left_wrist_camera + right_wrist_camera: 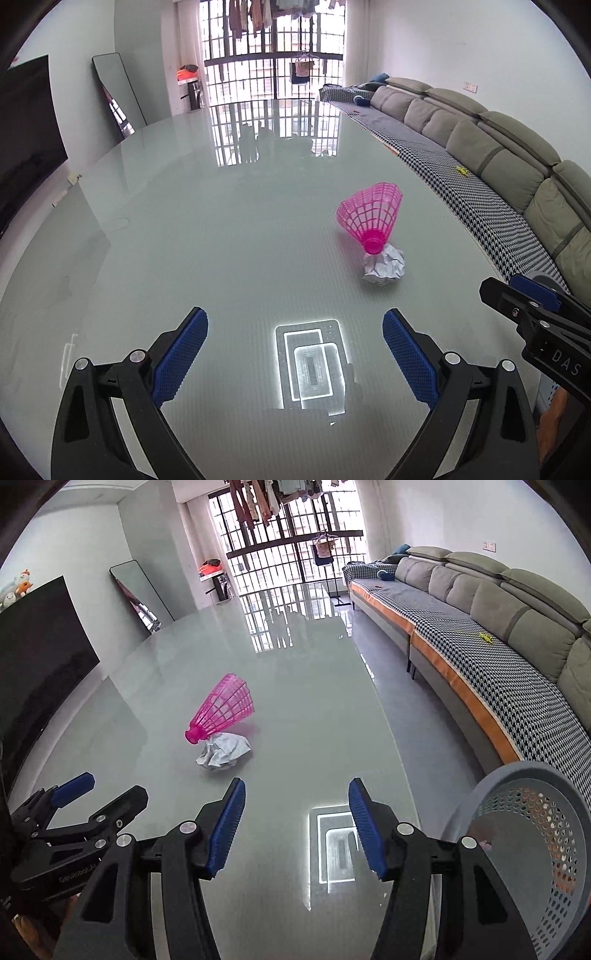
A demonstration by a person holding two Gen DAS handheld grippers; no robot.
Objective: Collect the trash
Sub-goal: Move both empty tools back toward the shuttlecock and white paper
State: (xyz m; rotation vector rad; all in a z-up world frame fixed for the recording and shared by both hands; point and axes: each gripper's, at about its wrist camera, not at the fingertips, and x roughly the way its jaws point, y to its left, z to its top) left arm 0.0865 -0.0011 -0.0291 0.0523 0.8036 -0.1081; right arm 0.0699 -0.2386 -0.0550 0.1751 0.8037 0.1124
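From the left wrist, my left gripper [295,354] stands spread and empty over the glossy pale-green glass table [184,240]; the pink plastic-mesh shuttlecock [371,218] leans on the crumpled white paper ball [384,267] at one o'clock, so I judge both are pending trash. From the right wrist, my right gripper [297,825] is spread too, empty, trash at eleven o'clock; only here the grey perforated plastic basket [517,775] shows fully, at four o'clock.
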